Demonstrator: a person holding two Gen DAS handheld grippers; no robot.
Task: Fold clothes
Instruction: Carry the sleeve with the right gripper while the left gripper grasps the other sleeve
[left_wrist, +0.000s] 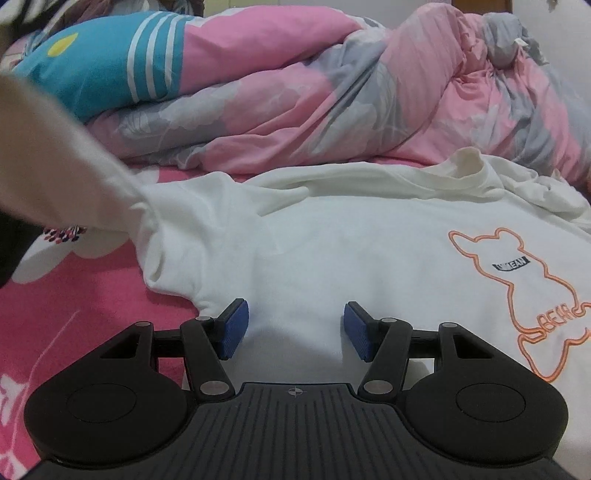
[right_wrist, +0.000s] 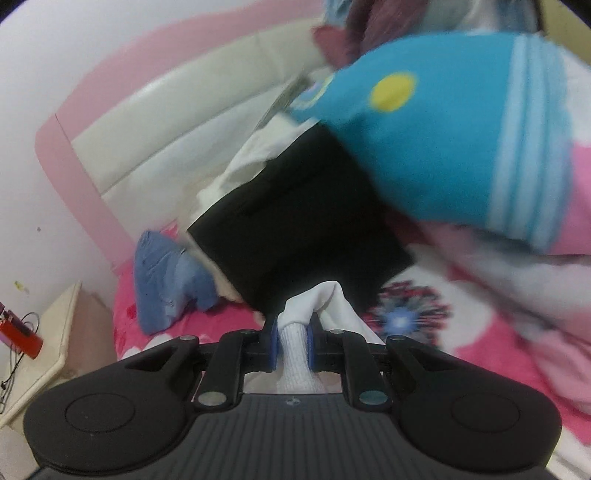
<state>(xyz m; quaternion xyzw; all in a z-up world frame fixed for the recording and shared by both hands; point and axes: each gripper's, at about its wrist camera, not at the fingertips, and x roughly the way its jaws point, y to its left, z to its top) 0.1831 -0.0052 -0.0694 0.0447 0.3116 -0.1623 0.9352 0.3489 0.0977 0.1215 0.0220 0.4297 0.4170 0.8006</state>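
A white sweatshirt (left_wrist: 332, 243) with an orange bear outline (left_wrist: 517, 295) lies front up on the pink bed sheet (left_wrist: 74, 317). Its collar (left_wrist: 469, 166) points toward the duvet. My left gripper (left_wrist: 295, 328) is open and empty, hovering over the sweatshirt's lower part. One sleeve (left_wrist: 55, 158) stretches up and away to the left, blurred. My right gripper (right_wrist: 291, 343) is shut on the ribbed white sleeve cuff (right_wrist: 295, 365) and holds it above the bed.
A crumpled pink and grey duvet (left_wrist: 332, 99) and a blue plush toy (left_wrist: 103, 62) lie behind the sweatshirt. In the right wrist view there are a folded black garment (right_wrist: 295, 221), blue jeans (right_wrist: 166, 277), the padded headboard (right_wrist: 166, 118) and a bedside table (right_wrist: 48, 332).
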